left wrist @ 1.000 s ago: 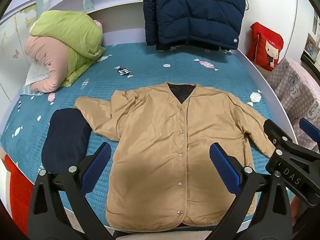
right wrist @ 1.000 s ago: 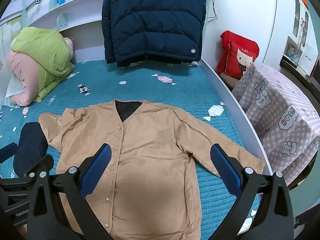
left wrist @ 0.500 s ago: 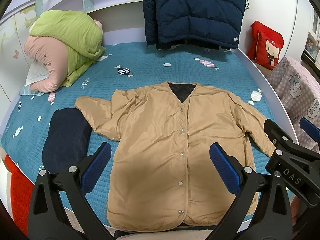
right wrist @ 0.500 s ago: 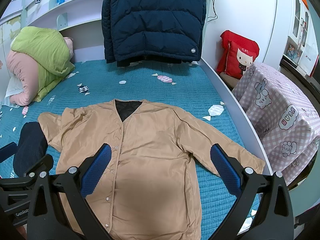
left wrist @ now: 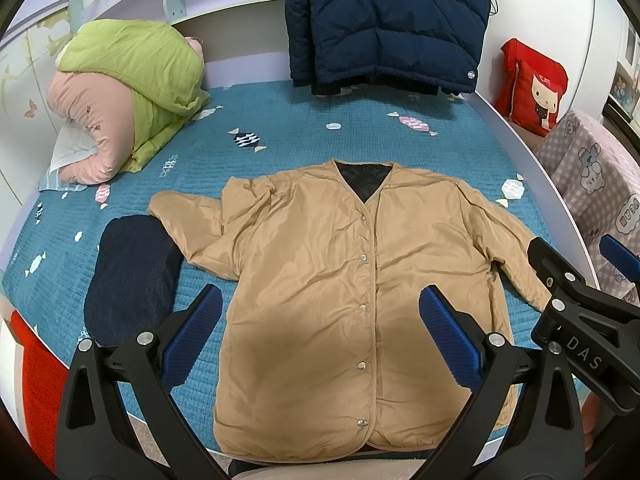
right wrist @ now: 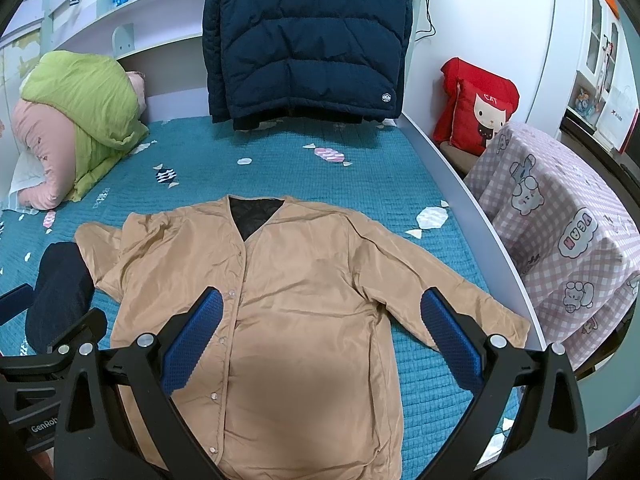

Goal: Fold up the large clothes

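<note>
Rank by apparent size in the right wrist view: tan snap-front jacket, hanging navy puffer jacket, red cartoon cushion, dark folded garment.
1. Tan snap-front jacket, though nearest the camera.
2. Hanging navy puffer jacket.
3. Red cartoon cushion and dark folded garment: look alike.

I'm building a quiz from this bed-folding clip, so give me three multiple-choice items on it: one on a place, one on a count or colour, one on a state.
1. Where does the dark folded garment lie relative to the tan jacket?
A. At its left sleeve side
B. On its collar
C. Under its hem

2. How many snap buttons show on the jacket front in the left wrist view?
A. Two
B. Five
C. Nine

3. What state are the left gripper and right gripper in?
A. Both shut on the jacket
B. One open, one shut
C. Both open, holding nothing

Answers: 1 A, it rests on the blue bedspread by the crumpled sleeve. 2 B, five snaps run down the placket. 3 C, each pair of blue pads stands wide apart above the cloth.
</note>
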`<state>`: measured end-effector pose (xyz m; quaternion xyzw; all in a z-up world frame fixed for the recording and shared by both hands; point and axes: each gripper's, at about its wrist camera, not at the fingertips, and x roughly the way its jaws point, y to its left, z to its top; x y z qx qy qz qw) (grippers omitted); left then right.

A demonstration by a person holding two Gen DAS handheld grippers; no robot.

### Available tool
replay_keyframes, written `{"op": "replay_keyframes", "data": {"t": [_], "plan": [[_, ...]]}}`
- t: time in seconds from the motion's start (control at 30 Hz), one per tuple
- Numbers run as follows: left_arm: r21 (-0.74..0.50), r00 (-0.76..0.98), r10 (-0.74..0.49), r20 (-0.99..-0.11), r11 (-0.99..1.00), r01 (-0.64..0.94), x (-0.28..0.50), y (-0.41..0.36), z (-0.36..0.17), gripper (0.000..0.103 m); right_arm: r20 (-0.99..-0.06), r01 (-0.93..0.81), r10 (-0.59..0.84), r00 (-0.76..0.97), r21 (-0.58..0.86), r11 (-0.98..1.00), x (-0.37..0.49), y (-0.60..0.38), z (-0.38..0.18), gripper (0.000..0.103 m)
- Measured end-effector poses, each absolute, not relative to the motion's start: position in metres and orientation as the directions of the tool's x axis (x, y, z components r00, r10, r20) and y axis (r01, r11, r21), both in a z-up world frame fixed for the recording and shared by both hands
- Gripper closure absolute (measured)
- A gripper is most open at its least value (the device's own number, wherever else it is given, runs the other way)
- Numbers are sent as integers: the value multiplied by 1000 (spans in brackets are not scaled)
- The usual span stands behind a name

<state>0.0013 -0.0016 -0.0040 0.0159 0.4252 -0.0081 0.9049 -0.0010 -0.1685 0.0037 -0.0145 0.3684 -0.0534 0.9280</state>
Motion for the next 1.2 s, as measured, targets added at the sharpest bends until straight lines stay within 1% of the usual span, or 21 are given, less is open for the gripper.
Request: {"op": "replay_keyframes", "data": {"t": [0.27,0.47,0.57,0.6,0.63,0.73,0.8,0.9,1.03,1.17,1.2], "plan": [[27,637,2,-771,999,29,-2,-2,-9,4,-690,89,-108,716,-64,994,0,-168,0,7],[-5,603,-26,-797,999,36,2,9,-27,4,-711,87,-115,694,-75,993,7,-158,-8,7],[-27,562,-41,-826,999,34,8,18,-30,4,-727,82,-117,676,-84,993,20,-147,-9,7],[-66,498,-71,-864,997,27,13,22,-32,4,-733,80,-117,670,-85,993,23,-144,-8,7],[-72,484,-74,-872,997,23,15,26,-34,4,-737,78,-117,665,-87,993,26,-141,-8,7],[-35,497,-36,-867,999,11,25,40,-37,4,-753,61,-114,648,-98,993,37,-129,-10,7],[-36,487,-30,-873,999,-3,30,49,-40,4,-766,46,-111,634,-106,993,46,-119,-12,7],[-58,490,-35,-871,998,-31,41,66,-46,4,-786,21,-96,611,-105,994,62,-101,-18,7],[-148,478,-101,-873,987,-61,61,94,-60,4,-809,-24,-64,585,-97,995,88,-74,-27,7],[-149,449,-89,-889,984,-101,82,128,-71,4,-834,-88,4,552,-53,995,118,-45,-41,7],[-132,437,-69,-897,984,-117,87,138,-74,4,-839,-105,23,543,-40,994,124,-38,-44,7]]}}
